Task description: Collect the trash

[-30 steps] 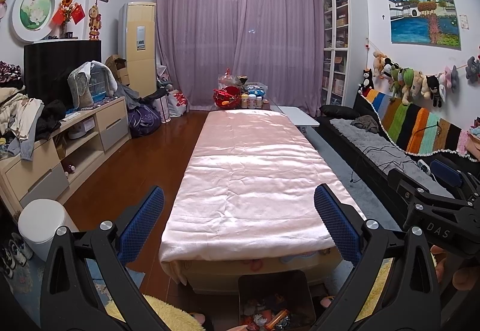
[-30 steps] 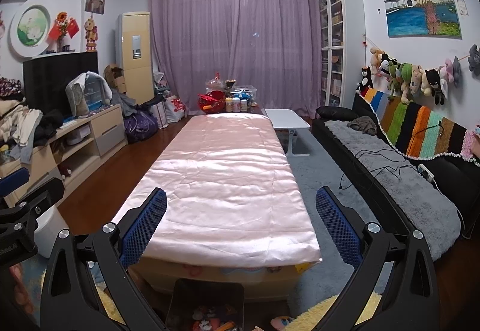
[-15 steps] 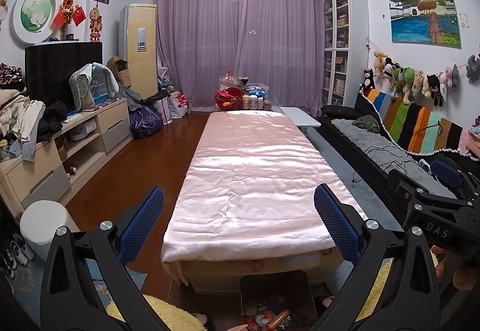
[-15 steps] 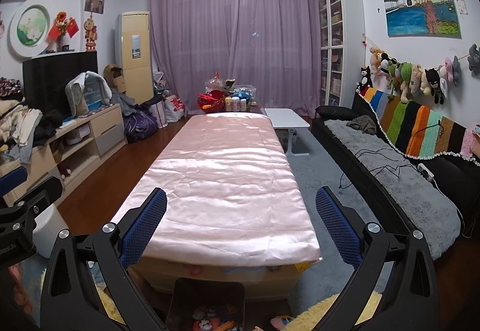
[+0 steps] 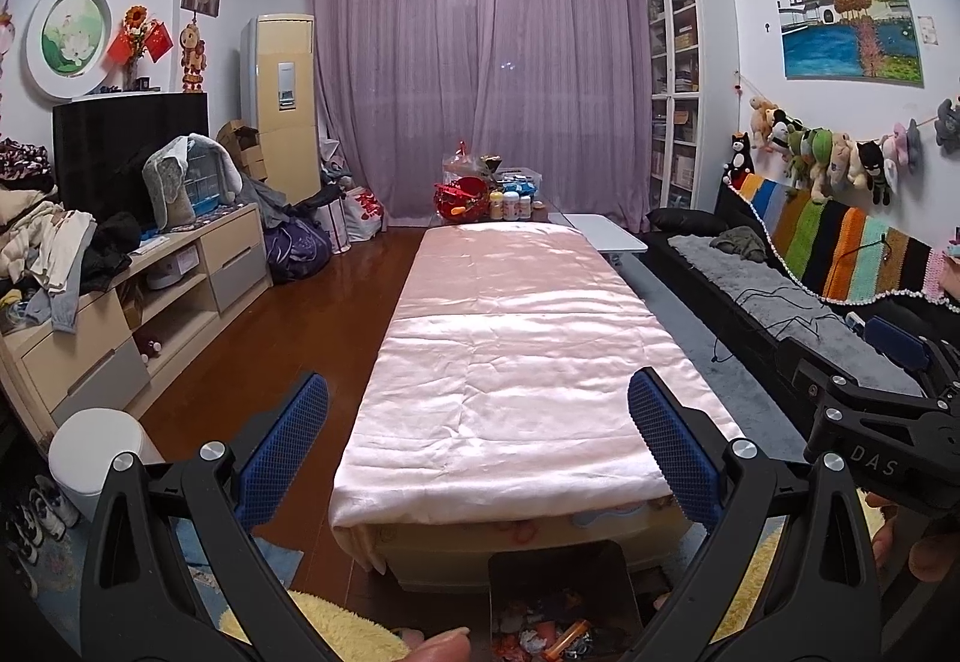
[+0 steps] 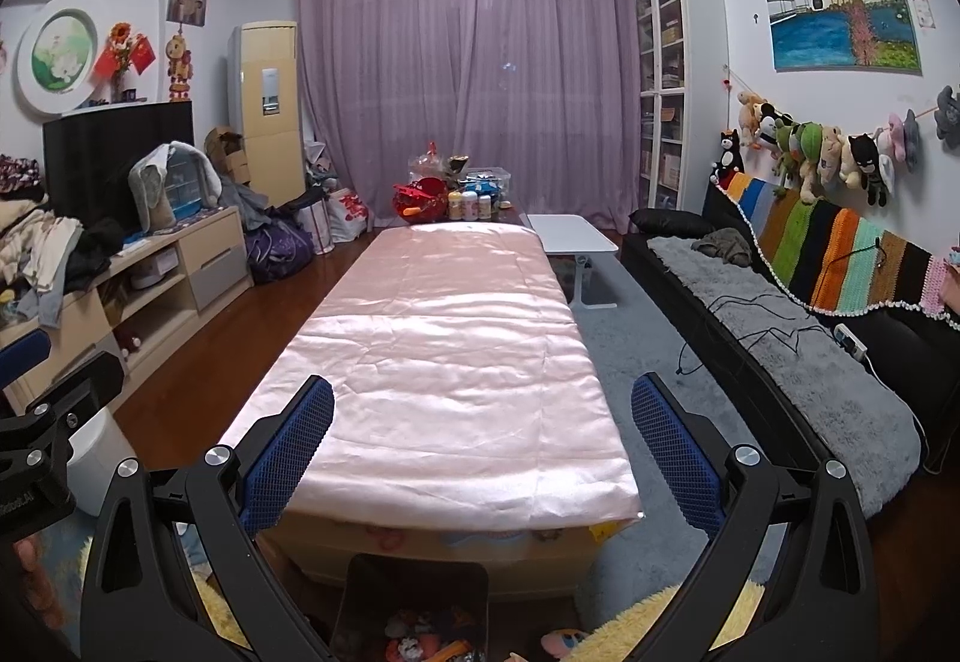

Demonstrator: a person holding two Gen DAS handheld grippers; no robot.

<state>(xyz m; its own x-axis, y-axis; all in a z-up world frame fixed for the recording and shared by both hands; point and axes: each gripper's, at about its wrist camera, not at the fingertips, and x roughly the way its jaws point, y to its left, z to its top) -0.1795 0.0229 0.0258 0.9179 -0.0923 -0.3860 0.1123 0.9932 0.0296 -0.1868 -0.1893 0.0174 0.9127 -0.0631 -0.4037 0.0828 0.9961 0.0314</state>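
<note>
Left wrist view: we look down a long table draped in a pink cloth (image 5: 510,362), which runs away toward purple curtains (image 5: 480,62). Our left gripper (image 5: 478,452) has its blue-padded fingers (image 5: 282,452) spread wide, holding nothing and touching nothing. Near the bottom edge, on the floor against the near end of the table, stands a dark bin (image 5: 558,572) with crumpled, colourful trash (image 5: 540,635) inside. At the far right of this view we see our right gripper from the side, with fingertips of a hand below it. A white round container (image 5: 96,452) stands on the floor at near left.

In the right wrist view, our right gripper (image 6: 483,452) is equally wide open and empty. The bin (image 6: 414,590) sits lower left of centre here. This view alone shows the legs of the white side table (image 6: 573,236) and more of the grey rug (image 6: 660,452); the left gripper's body appears at the left edge. The left view alone shows the shoes (image 5: 36,512) at near left.
</note>
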